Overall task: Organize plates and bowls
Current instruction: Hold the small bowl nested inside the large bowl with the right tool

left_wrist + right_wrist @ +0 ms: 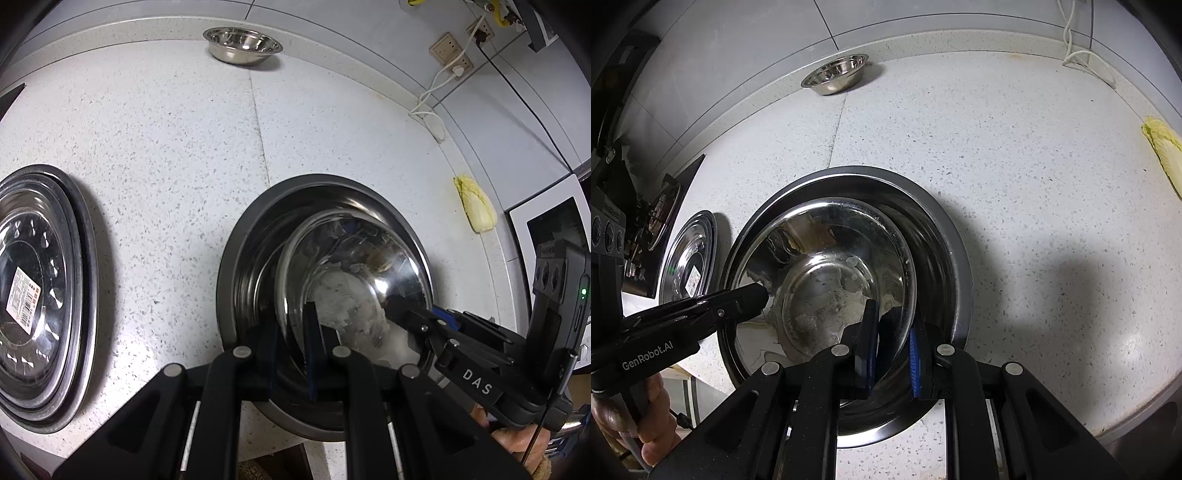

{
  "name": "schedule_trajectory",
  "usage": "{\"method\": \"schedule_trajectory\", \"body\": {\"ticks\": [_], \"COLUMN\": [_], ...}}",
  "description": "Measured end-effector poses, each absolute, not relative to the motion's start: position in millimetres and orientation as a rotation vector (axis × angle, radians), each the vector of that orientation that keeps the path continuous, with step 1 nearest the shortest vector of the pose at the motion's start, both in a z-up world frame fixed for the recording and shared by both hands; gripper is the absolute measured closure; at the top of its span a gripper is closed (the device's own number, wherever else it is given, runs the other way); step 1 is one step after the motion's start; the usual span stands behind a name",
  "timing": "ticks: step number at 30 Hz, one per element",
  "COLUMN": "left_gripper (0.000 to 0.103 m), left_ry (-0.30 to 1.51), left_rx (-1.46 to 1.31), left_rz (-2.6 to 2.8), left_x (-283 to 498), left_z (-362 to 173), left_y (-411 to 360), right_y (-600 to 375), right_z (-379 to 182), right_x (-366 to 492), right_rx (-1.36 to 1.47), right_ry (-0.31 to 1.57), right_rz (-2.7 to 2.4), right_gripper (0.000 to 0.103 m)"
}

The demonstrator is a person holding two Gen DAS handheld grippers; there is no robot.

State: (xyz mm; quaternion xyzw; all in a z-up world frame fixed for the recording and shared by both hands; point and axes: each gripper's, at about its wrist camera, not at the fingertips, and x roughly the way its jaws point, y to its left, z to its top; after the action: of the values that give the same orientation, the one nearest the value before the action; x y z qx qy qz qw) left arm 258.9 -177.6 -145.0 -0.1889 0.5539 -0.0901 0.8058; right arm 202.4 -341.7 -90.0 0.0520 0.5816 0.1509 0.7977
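Two grippers hold one stainless steel bowl [827, 280] by opposite sides of its rim, and it sits tilted inside a larger steel basin [945, 236] near the front edge of the speckled countertop [166, 129]. The left gripper [291, 343] has its jaws narrowed across the bowl's thin wall, one finger inside and one outside; the right gripper [892, 339] pinches the rim the same way. Thin polished steel like this is likely light and stiff but slick, so the rolled rim is the safest hold, and metal on metal may slide or clang. A third steel bowl [242, 44] stands at the back edge, and a stack of steel plates [37, 288] lies at the left edge.
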Motion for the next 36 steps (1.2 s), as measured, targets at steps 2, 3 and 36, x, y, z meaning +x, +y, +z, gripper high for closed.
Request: {"method": "schedule_trajectory", "body": {"ticks": [2, 3, 36], "left_gripper": [0.092, 0.092, 0.092], "left_ry": [1.184, 1.184, 1.179], "left_rx": [-0.402, -0.401, -0.406], "left_rz": [-0.192, -0.192, -0.186], "left_x": [258.8, 258.3, 256.1], "left_z": [-144.8, -144.8, -144.9], "left_y": [-177.3, -176.8, -177.0], "right_y": [-341.3, -340.9, -338.4], "right_z": [-90.6, -90.8, -94.0], "right_x": [202.4, 202.6, 203.7], "right_rx": [0.11, 0.11, 0.104], "right_ry": [1.249, 1.248, 1.243], "right_rz": [0.322, 0.322, 0.316], "right_gripper": [0.09, 0.09, 0.09]}}
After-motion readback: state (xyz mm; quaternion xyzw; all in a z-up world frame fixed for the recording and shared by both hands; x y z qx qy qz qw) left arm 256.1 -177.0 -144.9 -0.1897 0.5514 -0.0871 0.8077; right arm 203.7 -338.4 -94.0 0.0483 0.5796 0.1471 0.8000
